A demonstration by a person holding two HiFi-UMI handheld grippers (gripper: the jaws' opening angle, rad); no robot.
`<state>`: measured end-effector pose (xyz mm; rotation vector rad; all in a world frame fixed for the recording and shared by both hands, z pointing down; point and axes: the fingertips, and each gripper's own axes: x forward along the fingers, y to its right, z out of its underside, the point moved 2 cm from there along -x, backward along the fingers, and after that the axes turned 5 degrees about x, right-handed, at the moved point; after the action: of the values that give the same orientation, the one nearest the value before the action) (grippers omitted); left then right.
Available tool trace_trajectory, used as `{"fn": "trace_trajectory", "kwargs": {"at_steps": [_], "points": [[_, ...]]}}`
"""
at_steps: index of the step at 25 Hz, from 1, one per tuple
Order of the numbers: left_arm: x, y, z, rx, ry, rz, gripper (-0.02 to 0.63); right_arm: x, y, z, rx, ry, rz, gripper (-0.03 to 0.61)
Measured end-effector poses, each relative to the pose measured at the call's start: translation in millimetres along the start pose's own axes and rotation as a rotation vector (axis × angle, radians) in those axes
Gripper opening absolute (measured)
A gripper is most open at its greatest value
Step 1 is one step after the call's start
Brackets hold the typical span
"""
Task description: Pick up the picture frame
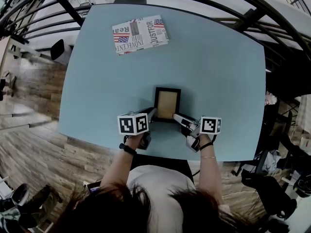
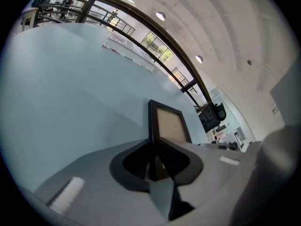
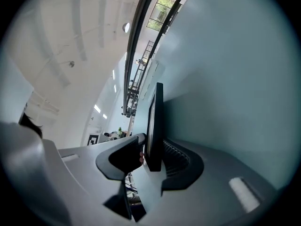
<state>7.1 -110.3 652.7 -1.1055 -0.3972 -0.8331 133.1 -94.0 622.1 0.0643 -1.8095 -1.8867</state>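
Black picture frame (image 1: 167, 104): corners hidden in left gripper (image 1: 152, 113), right gripper (image 1: 178, 116).

Two grippers counted: left gripper (image 1: 152, 113), right gripper (image 1: 176, 116). One picture frame (image 1: 167, 104), set between both pairs of jaws. One folded newspaper (image 1: 140, 34), well beyond the grippers. One table (image 1: 218, 72) beneath both.

Near corners of the picture frame (image 1: 167, 104) covered by the left gripper (image 1: 152, 113) and right gripper (image 1: 177, 116) from above, its face all but unseen edge-on in the right gripper view, lower edge lost between the left jaws, newspaper (image 1: 140, 34) small print unreadable
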Motion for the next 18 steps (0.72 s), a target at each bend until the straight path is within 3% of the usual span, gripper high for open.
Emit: {"fn": "trace_trajectory", "kwargs": {"at_steps": [4, 8, 11, 18], "points": [[-2.2, -0.6, -1.2, 0.010, 0.012, -0.012, 0.117, 0.8, 5.3, 0.4, 0.025, -0.016, 0.022, 0.106], [-2.1, 4.4, -1.1, 0.037, 0.010, -0.002, 0.115, 17.5, -2.6, 1.7, 0.018, -0.003, -0.021, 0.079], [-1.0, 7.6, 1.4, 0.034, 0.013, 0.005, 0.115, 26.9, -5.0, 3.9, -0.012, 0.009, 0.012, 0.021], [-2.1, 6.2, 2.1, 0.044, 0.009, -0.002, 0.118, 24.1, -4.4, 2.9, -0.026, 0.047, 0.028, 0.018]]}}
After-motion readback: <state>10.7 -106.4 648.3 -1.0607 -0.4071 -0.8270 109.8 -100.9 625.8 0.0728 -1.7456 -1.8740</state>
